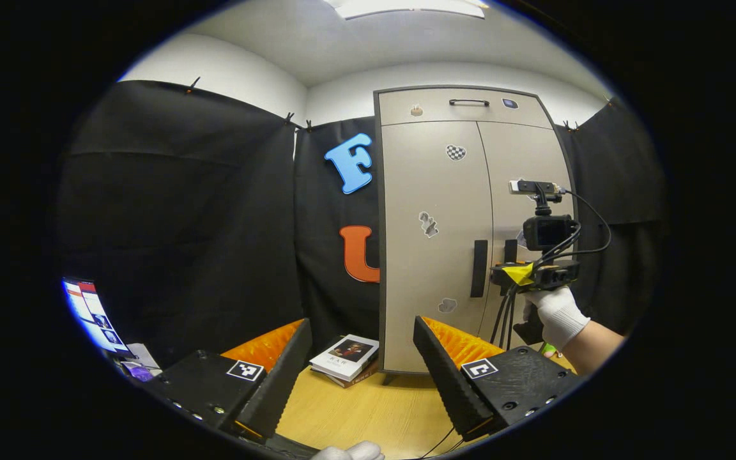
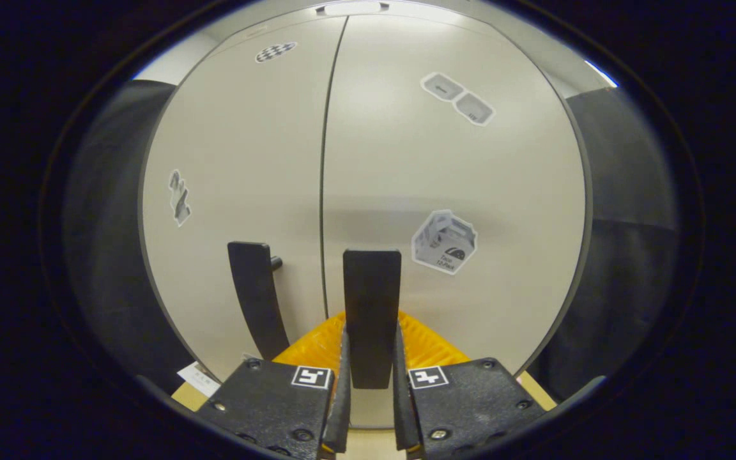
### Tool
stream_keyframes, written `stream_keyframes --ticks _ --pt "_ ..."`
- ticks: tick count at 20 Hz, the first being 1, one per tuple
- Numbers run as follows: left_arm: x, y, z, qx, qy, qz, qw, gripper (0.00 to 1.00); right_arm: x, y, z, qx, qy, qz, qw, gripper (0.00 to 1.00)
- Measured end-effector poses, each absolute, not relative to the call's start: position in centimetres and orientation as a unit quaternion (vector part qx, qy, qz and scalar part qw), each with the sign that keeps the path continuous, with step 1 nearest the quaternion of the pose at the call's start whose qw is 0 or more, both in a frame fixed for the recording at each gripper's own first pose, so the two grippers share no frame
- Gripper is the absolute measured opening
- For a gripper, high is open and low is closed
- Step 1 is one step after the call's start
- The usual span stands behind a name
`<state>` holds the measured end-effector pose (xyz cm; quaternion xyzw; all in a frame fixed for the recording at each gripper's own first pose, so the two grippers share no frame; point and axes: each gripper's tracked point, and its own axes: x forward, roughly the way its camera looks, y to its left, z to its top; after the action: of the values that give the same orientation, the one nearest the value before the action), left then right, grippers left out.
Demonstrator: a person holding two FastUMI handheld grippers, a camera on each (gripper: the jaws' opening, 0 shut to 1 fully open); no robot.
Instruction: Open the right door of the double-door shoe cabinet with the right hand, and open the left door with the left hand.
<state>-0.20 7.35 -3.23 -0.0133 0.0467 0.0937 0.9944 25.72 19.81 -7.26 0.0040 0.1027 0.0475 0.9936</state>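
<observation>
The shoe cabinet [image 1: 435, 230] stood upright on the wooden surface [image 1: 368, 409], both doors shut, its two black handles running vertically beside the centre seam. The right hand-held gripper [image 2: 370, 367], held level by a white-gloved hand [image 1: 556, 316], was clamped on the right door handle [image 2: 372, 300]. The left hand-held gripper [image 1: 361, 358] hung back, fingers spread wide, well short of the left door handle [image 1: 479, 268]. A book [image 1: 345, 358] lay beside the cabinet's base.

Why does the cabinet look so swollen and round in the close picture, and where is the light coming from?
In the right gripper view the fisheye lens bulges the shoe cabinet, bending its edges outward, with the right door handle sharp between the tongs. A soft grey shadow band crosses the doors. In the left gripper view the cabinet looks straighter, and a ceiling light panel glows above; no strong glare.
</observation>
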Motion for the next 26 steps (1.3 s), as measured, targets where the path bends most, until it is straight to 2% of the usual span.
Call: stream_keyframes --ticks 6,13,17,21,23,24,26 --pt "-1.5 6.9 -4.0 -0.035 0.045 0.063 0.996 0.97 21.3 18.9 -7.2 0.0 0.104 0.079 0.991 0.19" --pt "-3.1 4.5 -4.5 -0.031 0.047 0.039 0.998 0.96 13.0 12.5 -6.9 0.014 0.099 0.093 0.991 0.18" --pt "-4.2 2.4 -4.0 -0.027 0.04 0.037 0.998 0.96 9.0 6.6 -6.9 0.012 0.092 0.075 0.993 0.16" --pt "-5.3 0.2 -3.3 -0.028 0.033 0.053 0.998 0.96 7.8 -1.0 -7.0 0.002 0.094 0.043 0.995 0.09" --pt "-6.1 -1.3 -2.8 -0.031 0.031 0.057 0.997 0.95 8.0 -4.5 -7.1 -0.008 0.096 0.031 0.995 0.02" --pt "-6.3 -2.0 -2.4 -0.03 0.029 0.058 0.997 0.96 8.2 -6.1 -7.1 -0.008 0.096 0.028 0.995 0.02" --pt "-6.7 -3.1 -2.1 -0.024 0.029 0.062 0.997 0.96 8.3 -6.7 -7.3 0.002 0.104 0.061 0.993 0.04"
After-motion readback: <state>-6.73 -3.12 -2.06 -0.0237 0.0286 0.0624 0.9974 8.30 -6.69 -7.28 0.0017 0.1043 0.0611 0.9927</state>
